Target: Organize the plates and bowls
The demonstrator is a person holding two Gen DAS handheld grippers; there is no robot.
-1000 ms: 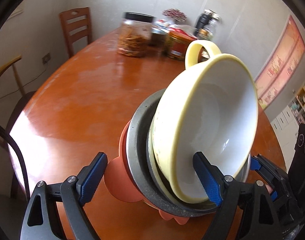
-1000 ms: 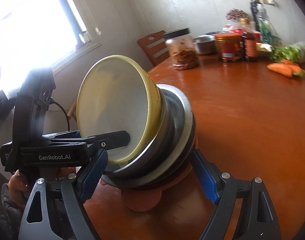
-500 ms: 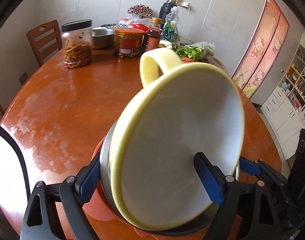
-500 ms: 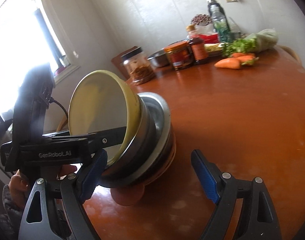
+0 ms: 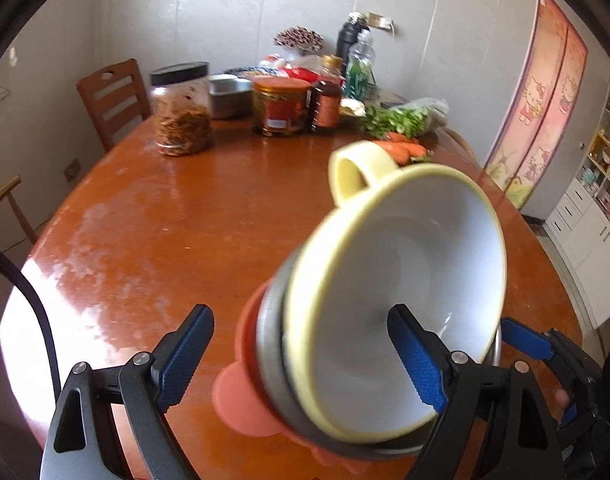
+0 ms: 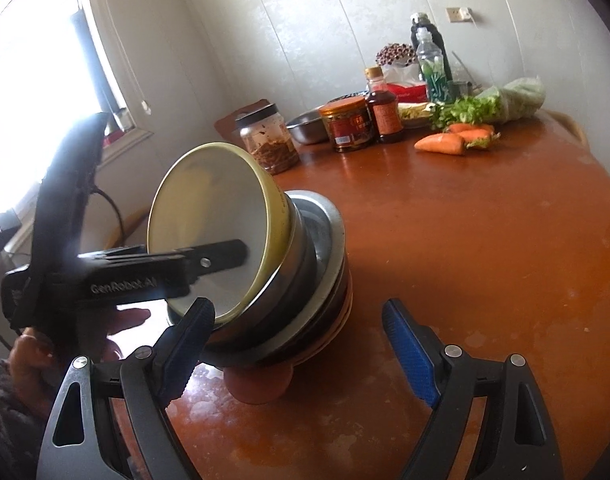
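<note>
The left gripper [image 5: 297,320] was seen with its fingers [image 5: 417,356] spread wide and closed on nothing. One of them was hooked inside the tilted yellow handled bowl [image 5: 405,280]. The other stood clear in the air beside the stack, apart from the orange dish [image 5: 241,396] at its base. The right gripper [image 6: 297,308] was likewise spread wide. One blue-padded finger was set close against the lower rim of the same bowl, while the other stood well apart from the stack over bare wood. The nested stack [image 6: 317,272] was thus judged to be braced from two sides rather than pinched: yellow bowl on top, steel bowls [image 5: 271,332] beneath it, orange dish at the bottom. The single finger inside the bowl seemed meant to keep the pile together and stop the top bowl from sliding out. The stack was tipped steeply on its side near the front edge of the round wooden desk [image 5: 165,220], with the orange dish's tab lowest. Whether that tab touched the wood or hung just above it could not be told. A hand [image 6: 29,344] was seen around the left gripper's handle. The far side of the desk was taken up by a jar of dried snacks [image 5: 181,112], a red-labelled jar [image 5: 281,108], bottles, greens and carrots [image 6: 441,144]. All of these were well apart from the stack, so the near, bare area was judged to be where the dishes would be set.
</note>
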